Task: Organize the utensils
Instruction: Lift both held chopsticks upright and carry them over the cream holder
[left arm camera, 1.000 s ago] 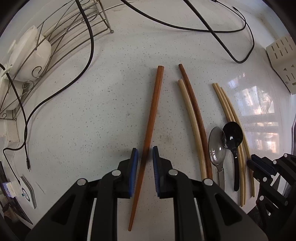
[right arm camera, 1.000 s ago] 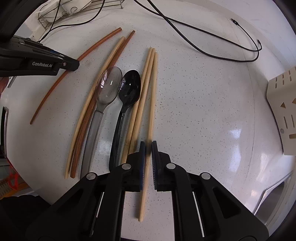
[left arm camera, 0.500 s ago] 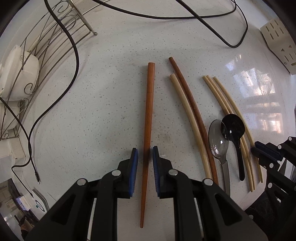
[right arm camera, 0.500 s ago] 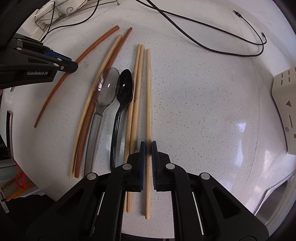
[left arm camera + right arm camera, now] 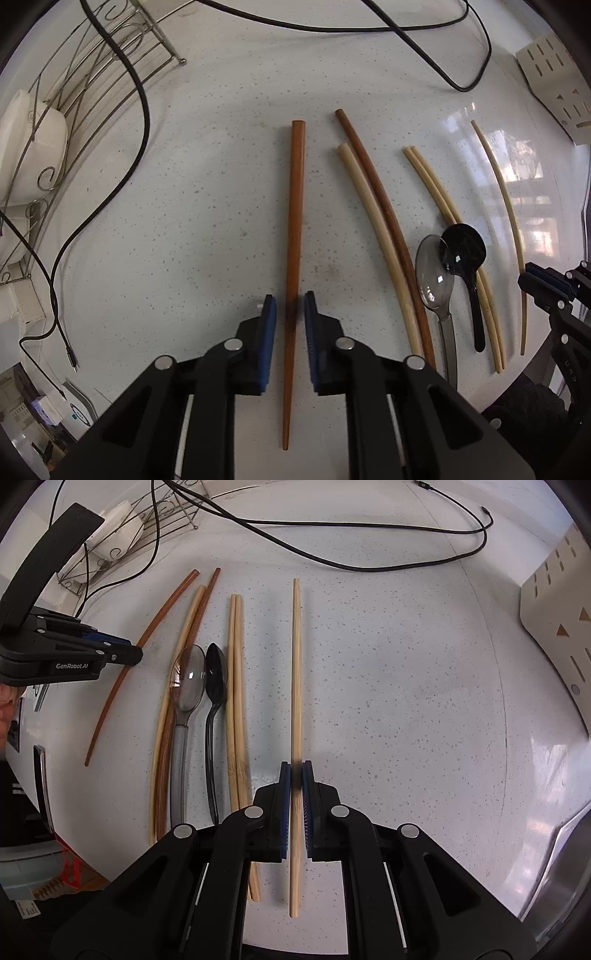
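Bamboo chopstick clamped by right hand-held gripper; reddish chopstick straddled by part-open left hand-held gripper, not pinched. Spoons aligned; pairing judged unfinished.

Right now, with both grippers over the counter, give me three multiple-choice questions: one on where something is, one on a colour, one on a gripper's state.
1. Where are the two spoons? A in the wire rack; B on the counter; C on the slotted board.
2. What colour is the chopstick between the left gripper's fingers? A black; B pale; C red-brown.
3. The right gripper is: A shut on a pale chopstick; B wide open; C out of view.

Answers: B, both lie flat on the counter; C, it shows red-brown in the open gap; A, the pads press it.
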Available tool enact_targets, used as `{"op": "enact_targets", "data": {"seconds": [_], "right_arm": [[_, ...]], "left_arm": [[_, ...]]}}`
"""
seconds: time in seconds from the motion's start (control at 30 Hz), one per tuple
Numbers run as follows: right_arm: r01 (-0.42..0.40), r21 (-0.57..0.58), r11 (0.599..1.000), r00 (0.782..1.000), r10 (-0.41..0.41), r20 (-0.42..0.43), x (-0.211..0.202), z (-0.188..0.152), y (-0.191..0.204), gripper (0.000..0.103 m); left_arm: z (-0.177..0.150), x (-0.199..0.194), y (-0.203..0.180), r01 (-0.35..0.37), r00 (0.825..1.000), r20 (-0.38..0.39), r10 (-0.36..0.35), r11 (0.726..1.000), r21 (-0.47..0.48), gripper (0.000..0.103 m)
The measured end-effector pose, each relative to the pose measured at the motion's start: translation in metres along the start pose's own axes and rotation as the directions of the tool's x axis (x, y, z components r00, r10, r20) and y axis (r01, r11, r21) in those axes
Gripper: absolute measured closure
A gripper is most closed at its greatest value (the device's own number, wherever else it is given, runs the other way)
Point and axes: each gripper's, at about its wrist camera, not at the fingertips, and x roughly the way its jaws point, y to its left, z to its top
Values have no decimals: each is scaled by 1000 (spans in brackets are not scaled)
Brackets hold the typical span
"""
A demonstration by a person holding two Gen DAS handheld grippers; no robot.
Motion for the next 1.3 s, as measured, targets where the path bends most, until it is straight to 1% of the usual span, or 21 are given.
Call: {"op": "enact_targets", "data": {"seconds": [0.03,0.1,0.23,0.3,0.37,0.4,0.5,0.53,0.6,0.73,0.8,0.9,0.97,1.03,1.1,1.13,1.17,1.23,1.3], "right_arm": [[-1,5,1000,1000,1,3,-2,-1,-4,97],[-6,18,1000,1000,6,10,-6,-5,-12,97],[-30,31,999,999,29,35,-13,-14,-15,97],[-37,28,999,998,35,53,-19,-21,-18,97],[-42,21,999,996,40,78,-22,-24,-10,97],[-46,17,999,995,44,91,-25,-25,-12,97],[-64,19,998,992,61,107,-31,-28,-15,97],[-66,27,997,992,63,107,-31,-28,-16,97],[-65,42,997,992,60,111,-31,-28,-19,97],[-74,58,996,990,66,128,-33,-29,-21,97],[-81,69,994,989,72,131,-34,-31,-23,97],[-96,86,992,985,83,148,-35,-31,-24,97],[-109,95,989,982,92,163,-39,-34,-30,97],[-120,108,987,980,101,173,-42,-36,-34,97],[-135,123,983,976,111,186,-47,-36,-38,97],[-145,133,980,974,118,195,-48,-34,-38,97],[-157,144,977,971,126,205,-52,-34,-40,97],[-183,162,970,962,143,232,-60,-36,-47,97],[-210,181,961,951,158,264,-71,-38,-54,97]], "left_arm": [[1,0,-4,-11,1000,-1,11,1000,22,97],[2,0,-10,-29,1000,1,29,999,40,97],[2,0,-10,-16,1000,14,16,999,32,97],[-8,-1,-5,-19,1000,23,18,999,28,97],[-13,0,-4,-23,999,32,22,999,25,97],[-25,2,0,-18,999,33,17,1000,22,97],[-37,1,5,3,999,50,-3,1000,3,97],[-48,-1,8,10,998,61,-10,1000,-4,97],[-57,-9,9,24,996,88,-22,999,-21,97],[-76,-35,11,58,983,177,-50,997,-43,97],[-88,-48,8,70,973,223,-59,997,-43,97],[-103,-69,7,70,956,288,-55,997,-41,97],[-113,-83,3,47,940,341,-30,998,-44,97],[-122,-97,1,57,917,399,-29,997,-59,97],[-119,-113,0,83,891,452,-40,994,-76,97],[-123,-121,-1,99,878,477,-49,992,-79,97],[-116,-129,-4,114,866,496,-58,990,-83,97],[-117,-143,-7,148,844,530,-85,986,-77,97],[-116,-157,-15,163,816,569,-97,984,-66,97]]}}
